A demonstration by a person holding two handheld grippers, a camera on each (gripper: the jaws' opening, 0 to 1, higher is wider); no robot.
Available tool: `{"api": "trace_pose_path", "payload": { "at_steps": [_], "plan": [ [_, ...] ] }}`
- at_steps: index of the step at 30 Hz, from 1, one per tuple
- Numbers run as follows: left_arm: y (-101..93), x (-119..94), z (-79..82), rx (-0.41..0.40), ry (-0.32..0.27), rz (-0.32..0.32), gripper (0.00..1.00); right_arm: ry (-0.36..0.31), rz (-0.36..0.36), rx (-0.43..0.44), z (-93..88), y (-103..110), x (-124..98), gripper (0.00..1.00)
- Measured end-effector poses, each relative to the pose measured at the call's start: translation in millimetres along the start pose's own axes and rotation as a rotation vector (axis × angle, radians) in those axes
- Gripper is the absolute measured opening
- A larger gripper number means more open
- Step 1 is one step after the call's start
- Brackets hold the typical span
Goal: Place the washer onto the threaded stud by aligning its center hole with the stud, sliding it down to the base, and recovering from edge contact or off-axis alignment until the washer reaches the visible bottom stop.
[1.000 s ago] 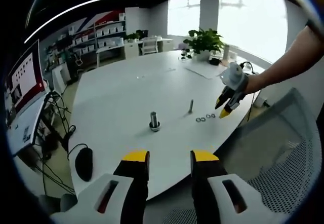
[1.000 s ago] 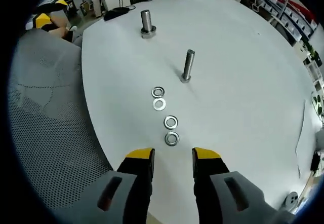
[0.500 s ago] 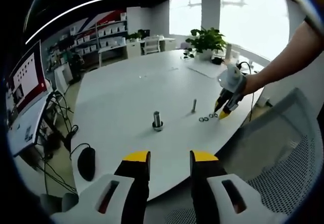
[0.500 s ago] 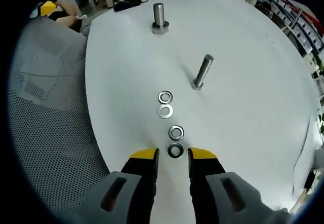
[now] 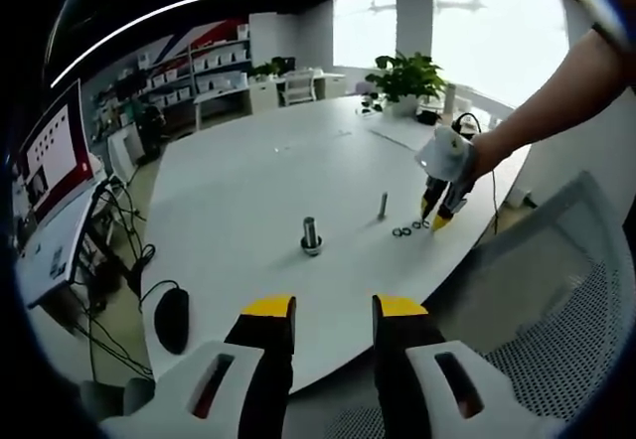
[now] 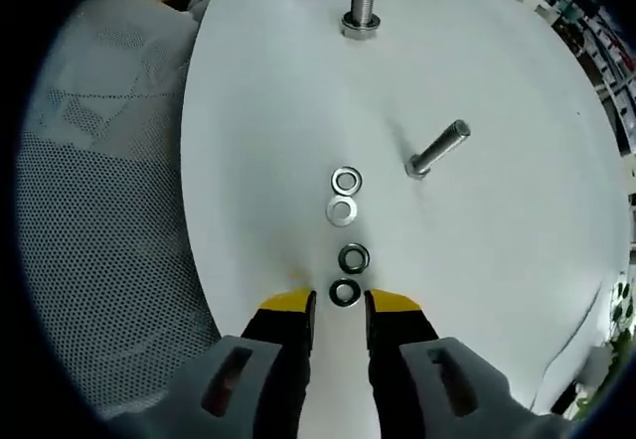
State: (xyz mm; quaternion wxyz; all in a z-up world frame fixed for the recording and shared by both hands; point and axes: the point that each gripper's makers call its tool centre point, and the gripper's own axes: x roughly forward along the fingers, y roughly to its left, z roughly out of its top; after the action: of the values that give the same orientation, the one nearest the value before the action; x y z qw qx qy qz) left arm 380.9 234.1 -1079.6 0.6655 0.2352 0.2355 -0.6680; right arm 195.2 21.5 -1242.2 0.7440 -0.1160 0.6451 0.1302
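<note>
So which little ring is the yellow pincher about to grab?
Find the white table and its row of four washers. Follow the row toward the right hand-held gripper. The washer is the last one, dark, sitting right between the yellow tips.

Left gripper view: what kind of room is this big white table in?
Probably an office or workshop lab. A large white table stands amid shelves of bins, a computer screen and a potted plant by bright windows.
</note>
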Motion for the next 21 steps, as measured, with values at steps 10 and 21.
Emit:
{"api": "trace_pose_path", "payload": {
  "at_steps": [10,21],
  "plan": [
    [2.2,0.1,0.6,-0.001,-0.002,0.01,0.29,0.023,0.013,-0.056,-2.2,-3.0,0.2,0.17],
    [3.8,-0.2,2.2,-0.002,-0.009,0.017,0.27,0.073,0.006,-0.075,-3.4,-7.3,0.8,0.15]
  ]
}}
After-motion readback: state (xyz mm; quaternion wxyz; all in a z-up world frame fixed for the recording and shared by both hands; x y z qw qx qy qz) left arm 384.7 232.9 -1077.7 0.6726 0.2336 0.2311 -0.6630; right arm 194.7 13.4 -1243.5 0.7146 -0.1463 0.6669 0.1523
